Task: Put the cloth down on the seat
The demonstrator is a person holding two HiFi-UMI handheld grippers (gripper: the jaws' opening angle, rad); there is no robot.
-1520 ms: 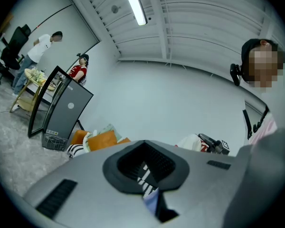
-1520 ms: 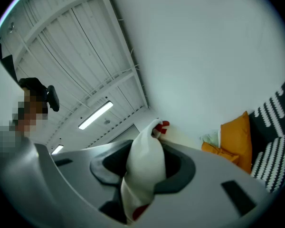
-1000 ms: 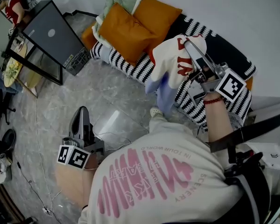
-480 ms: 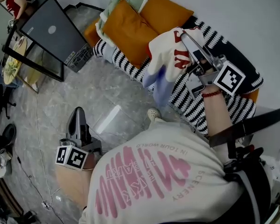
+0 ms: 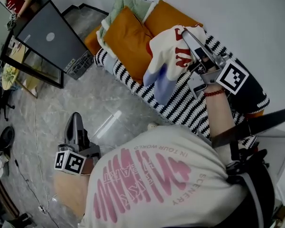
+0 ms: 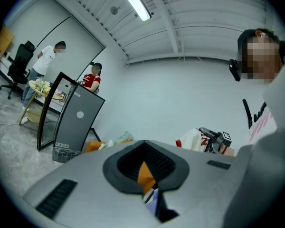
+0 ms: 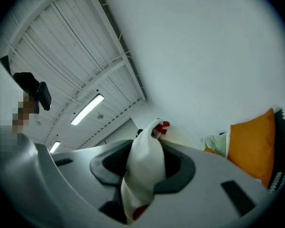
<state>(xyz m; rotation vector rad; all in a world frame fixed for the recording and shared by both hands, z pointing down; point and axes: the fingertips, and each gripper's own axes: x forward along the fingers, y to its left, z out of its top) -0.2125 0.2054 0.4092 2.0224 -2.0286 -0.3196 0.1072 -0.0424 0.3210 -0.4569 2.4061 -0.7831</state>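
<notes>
A white cloth (image 5: 168, 56) with red print and a pale blue lower part hangs from my right gripper (image 5: 187, 34), which is shut on its top edge. It dangles above the black-and-white striped sofa seat (image 5: 183, 110), its lower end close to the seat's front. In the right gripper view the cloth (image 7: 142, 170) is bunched between the jaws and hides them. My left gripper (image 5: 75, 122) is low over the grey floor, far from the sofa. Its jaws are shut with nothing in them, and it (image 6: 149, 196) points level towards the sofa.
Two orange cushions (image 5: 130, 39) and a pale green blanket (image 5: 128, 1) lie at the sofa's left end. A dark panel on a stand (image 5: 47, 37) with a wire basket (image 5: 78, 63) stands on the floor to the left. Cables trail across the marble floor (image 5: 33, 141).
The right gripper has carried the cloth from the sofa's front edge to above the striped seat. The left gripper has moved forward a little with the person.
</notes>
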